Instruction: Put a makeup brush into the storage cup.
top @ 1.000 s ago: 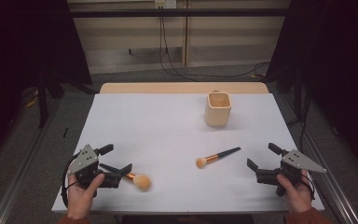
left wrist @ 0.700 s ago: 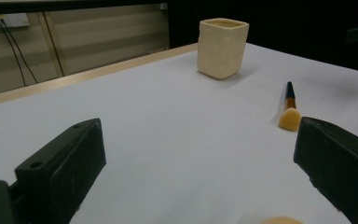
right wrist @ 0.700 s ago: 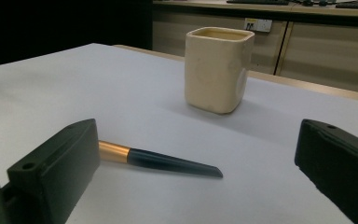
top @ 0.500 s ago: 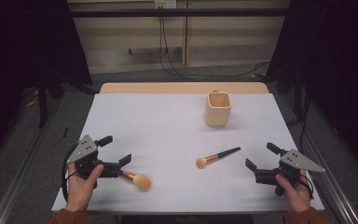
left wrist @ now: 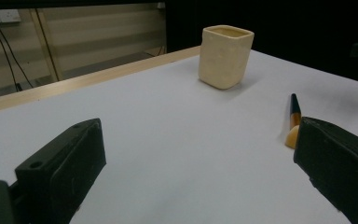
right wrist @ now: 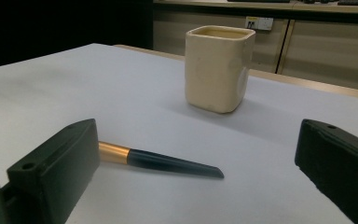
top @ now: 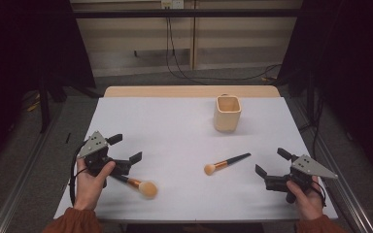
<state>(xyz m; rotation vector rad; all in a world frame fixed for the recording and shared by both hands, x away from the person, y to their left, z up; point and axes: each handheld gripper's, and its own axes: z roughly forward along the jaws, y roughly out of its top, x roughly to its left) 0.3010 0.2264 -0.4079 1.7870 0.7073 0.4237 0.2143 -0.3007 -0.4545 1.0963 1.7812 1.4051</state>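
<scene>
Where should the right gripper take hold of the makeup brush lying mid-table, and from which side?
Grip the brush on its dark handle, just past the gold ferrule. It lies flat with the tapered handle end toward the right gripper, whose jaws stand open. Probably best to come from above, jaws across the handle; the soft round head would give a poor hold.
</scene>
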